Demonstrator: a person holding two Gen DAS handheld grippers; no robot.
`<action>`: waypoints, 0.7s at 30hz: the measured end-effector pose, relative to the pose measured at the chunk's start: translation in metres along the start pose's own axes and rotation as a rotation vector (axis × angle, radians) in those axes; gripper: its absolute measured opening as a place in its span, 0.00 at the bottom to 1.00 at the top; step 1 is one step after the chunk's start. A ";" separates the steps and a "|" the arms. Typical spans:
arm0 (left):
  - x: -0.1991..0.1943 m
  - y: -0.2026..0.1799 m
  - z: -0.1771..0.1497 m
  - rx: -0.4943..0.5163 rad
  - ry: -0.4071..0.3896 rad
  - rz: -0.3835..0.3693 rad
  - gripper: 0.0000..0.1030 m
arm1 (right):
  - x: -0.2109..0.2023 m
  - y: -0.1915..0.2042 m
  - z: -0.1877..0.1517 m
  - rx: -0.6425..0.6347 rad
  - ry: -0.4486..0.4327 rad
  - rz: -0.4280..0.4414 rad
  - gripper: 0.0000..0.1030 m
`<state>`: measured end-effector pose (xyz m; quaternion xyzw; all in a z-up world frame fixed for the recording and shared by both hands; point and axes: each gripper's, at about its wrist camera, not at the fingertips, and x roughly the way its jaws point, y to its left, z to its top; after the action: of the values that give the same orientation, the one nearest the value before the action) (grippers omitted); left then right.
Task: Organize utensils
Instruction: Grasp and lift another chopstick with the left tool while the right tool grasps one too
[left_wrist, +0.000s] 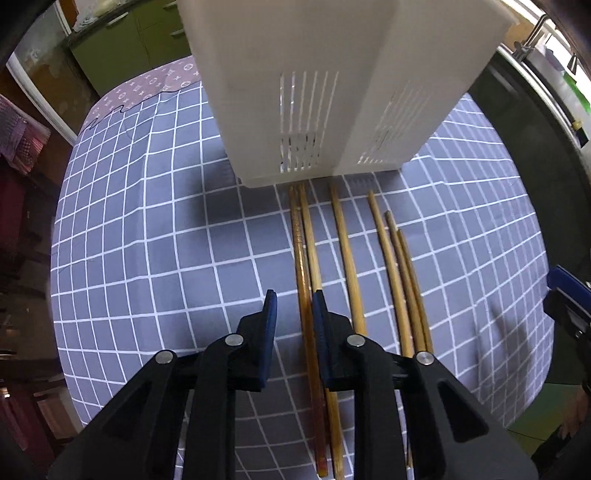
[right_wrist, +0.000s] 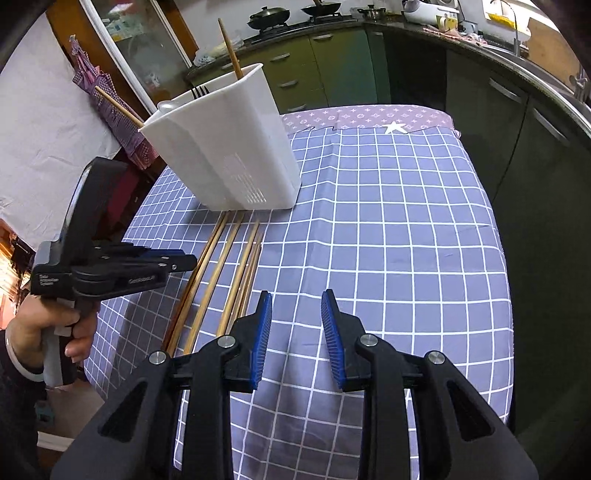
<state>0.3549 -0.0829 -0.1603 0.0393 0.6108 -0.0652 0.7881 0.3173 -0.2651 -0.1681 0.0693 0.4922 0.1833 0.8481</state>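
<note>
Lying chopsticks (left_wrist: 347, 258), long axes toward the white holder (left_wrist: 317, 92).

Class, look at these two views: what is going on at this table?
A person holds tongs in each hand over a checked tablecloth. Loose chopsticks lie in a row before a white utensil holder, which already holds two chopsticks and a fork. The left tongs hang over the leftmost sticks, jaws apart, gripping nothing. The right tongs hang open over bare cloth.
</note>
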 end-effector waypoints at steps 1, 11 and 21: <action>0.002 -0.001 0.001 -0.002 0.006 0.007 0.17 | 0.000 -0.001 -0.001 0.003 0.000 0.006 0.27; 0.020 -0.028 0.013 0.028 0.026 0.038 0.10 | 0.005 -0.003 -0.003 0.014 0.018 0.019 0.32; -0.002 -0.012 -0.012 0.016 -0.055 0.008 0.06 | 0.014 0.007 -0.002 -0.016 0.053 0.003 0.32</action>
<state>0.3415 -0.0927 -0.1610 0.0462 0.5882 -0.0680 0.8045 0.3201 -0.2530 -0.1784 0.0584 0.5128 0.1903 0.8351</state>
